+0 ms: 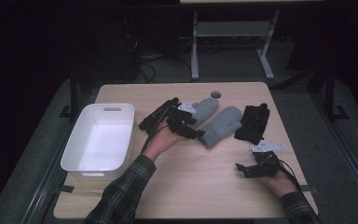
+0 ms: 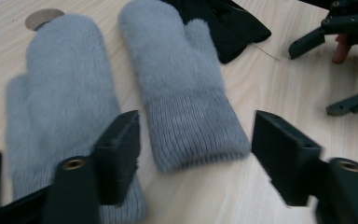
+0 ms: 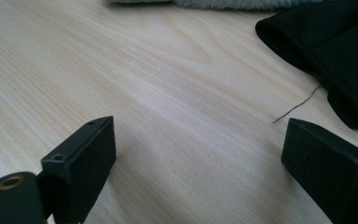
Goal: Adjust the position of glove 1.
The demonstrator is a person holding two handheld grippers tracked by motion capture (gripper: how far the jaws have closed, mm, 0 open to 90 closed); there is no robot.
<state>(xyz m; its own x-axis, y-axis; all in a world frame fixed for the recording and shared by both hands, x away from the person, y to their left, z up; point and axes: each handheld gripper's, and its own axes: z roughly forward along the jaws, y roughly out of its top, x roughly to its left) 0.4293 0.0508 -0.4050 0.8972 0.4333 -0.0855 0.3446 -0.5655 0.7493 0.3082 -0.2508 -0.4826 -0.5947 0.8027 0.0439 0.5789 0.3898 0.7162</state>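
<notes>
Since the left gripper [image 2: 193, 154] straddles the ribbed cuff of the near grey mitten [image 2: 182, 84], jaws apart w/ nothing pinched, the mitten's long axis runs straight away from it. Second mitten [image 2: 60, 93] lies just beside; black glove [image 1: 251, 122] beyond. Right gripper [image 3: 198, 163] gapes empty, farther off; white bin [image 1: 77, 156] sits at left.

Both grippers [image 1: 200, 134] [image 1: 242, 170] agape, empty.
</notes>
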